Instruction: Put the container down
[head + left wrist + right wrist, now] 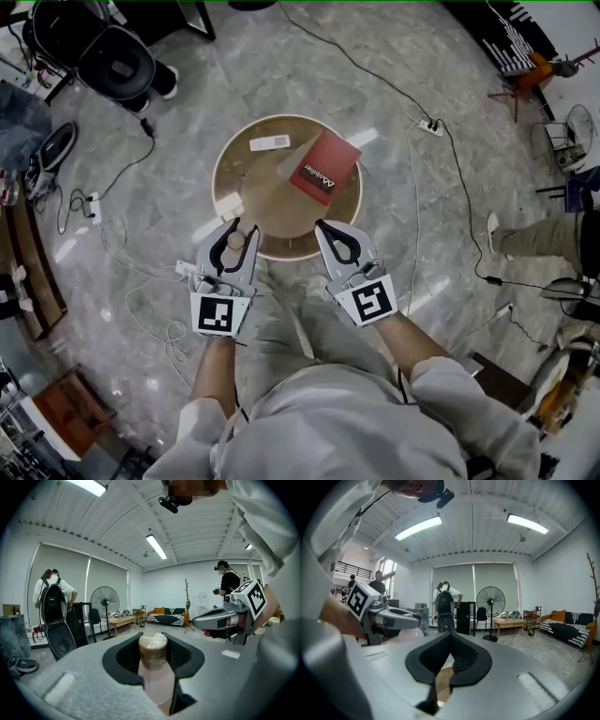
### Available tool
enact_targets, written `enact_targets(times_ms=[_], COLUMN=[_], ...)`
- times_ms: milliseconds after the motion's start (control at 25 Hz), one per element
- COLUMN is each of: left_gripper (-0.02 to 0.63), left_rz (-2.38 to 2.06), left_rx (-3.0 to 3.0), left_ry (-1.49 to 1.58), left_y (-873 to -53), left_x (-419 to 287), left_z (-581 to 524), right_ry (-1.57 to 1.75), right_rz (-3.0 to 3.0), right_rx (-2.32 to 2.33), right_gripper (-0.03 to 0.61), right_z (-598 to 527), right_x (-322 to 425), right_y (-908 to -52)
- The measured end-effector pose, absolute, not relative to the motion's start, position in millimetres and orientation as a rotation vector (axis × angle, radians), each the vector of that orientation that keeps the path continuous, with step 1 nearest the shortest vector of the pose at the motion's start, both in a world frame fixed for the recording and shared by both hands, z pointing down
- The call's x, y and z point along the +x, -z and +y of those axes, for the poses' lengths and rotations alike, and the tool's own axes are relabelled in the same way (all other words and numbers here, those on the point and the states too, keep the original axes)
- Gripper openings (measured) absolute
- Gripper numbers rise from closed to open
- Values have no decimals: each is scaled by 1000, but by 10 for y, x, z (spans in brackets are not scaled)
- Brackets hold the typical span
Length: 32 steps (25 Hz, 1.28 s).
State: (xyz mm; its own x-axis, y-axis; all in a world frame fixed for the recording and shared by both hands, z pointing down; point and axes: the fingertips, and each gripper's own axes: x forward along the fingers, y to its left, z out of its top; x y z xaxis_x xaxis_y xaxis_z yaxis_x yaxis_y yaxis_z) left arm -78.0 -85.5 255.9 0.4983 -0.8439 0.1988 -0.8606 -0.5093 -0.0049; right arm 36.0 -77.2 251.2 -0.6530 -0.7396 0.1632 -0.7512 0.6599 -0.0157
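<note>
Head view: one round wooden table carries one red book, whose white logo and lettering are too small to read, and one white slab. The left gripper clamps one brown-capped pinkish container over the table's near edge. The right gripper has its jaws together and empty. Each gripper carries one black-and-white marker cube.
</note>
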Motion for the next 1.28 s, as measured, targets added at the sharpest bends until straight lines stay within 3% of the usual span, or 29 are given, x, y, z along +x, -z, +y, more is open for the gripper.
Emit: enact_targets(times_ms=[880, 1280], left_gripper=[123, 123], left_rz=[-1409, -1380], left_rx=[2585, 2607], left_ry=[-403, -408], left_y=[-6056, -6927], left_x=[-1246, -1235], left_z=[-2355, -2553], right_ry=[-231, -256], right_rz=[-2565, -2545], right_rx=[1339, 1340], right_gripper=[2, 2], right_z=[-2213, -2321], right_x=[-33, -63], right_y=[-5446, -6232])
